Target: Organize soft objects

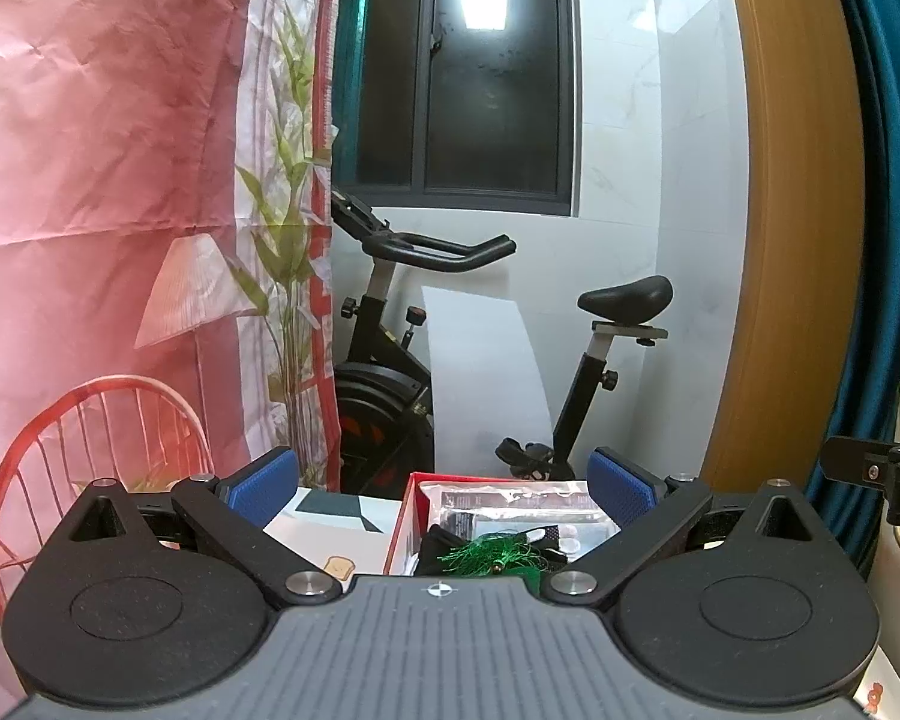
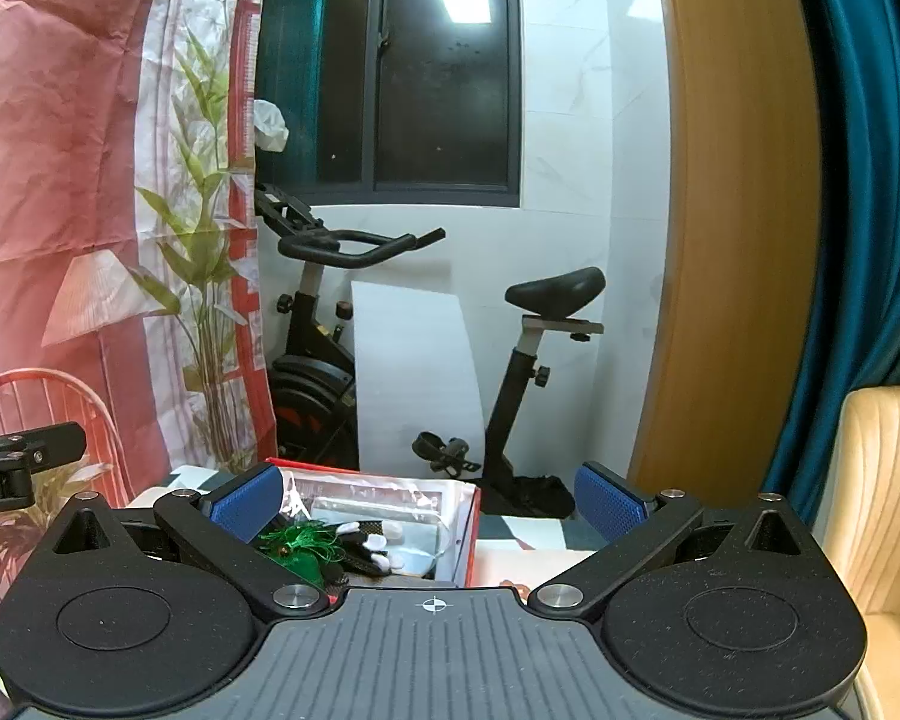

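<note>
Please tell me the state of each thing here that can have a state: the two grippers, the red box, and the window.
Left gripper: open, holding nothing.
Right gripper: open, holding nothing.
Red cardboard box: open on top, filled with a green tinsel piece and clear plastic packets.
Dark-framed window: shut.

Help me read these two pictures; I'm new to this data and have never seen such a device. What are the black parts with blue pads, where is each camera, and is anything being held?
Each picture comes from a camera mounted on a hand-held gripper, looking forward along its jaws. The black arms tipped with blue pads are those jaws. One view shows the left gripper, the other the right gripper; both stand wide open and hold nothing. Ahead on the table sits a red box holding clear plastic packets, a green tinsel item and something black and white. Behind stand an exercise bike and a cream chair.
</note>
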Motion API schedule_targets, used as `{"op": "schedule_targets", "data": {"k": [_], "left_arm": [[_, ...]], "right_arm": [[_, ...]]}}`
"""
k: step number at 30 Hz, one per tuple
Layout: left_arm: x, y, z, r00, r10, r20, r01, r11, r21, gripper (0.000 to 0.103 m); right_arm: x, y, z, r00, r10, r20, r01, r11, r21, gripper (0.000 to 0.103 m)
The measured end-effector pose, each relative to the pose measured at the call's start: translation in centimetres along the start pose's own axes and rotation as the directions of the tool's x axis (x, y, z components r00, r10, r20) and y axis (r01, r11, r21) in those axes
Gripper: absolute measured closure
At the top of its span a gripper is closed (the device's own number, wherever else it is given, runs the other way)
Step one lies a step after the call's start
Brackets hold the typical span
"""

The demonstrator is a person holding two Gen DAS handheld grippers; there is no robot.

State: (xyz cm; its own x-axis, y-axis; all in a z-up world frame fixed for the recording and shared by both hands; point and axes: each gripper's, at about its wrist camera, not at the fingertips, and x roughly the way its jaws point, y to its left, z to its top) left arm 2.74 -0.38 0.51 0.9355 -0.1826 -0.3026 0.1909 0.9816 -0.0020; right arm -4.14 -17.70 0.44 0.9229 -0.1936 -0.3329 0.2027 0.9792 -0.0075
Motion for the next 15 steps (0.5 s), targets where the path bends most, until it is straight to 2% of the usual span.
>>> {"op": "schedule_targets", "data": {"k": [15], "left_arm": [[-0.07, -0.06, -0.08, 1.0, 0.003, 0.0, -0.003, 1.0, -0.003, 0.0]], "right_arm": [[0.07, 0.0, -0.19, 1.0, 0.0, -0.005, 0.0, 1.0, 0.002, 0.0]]}}
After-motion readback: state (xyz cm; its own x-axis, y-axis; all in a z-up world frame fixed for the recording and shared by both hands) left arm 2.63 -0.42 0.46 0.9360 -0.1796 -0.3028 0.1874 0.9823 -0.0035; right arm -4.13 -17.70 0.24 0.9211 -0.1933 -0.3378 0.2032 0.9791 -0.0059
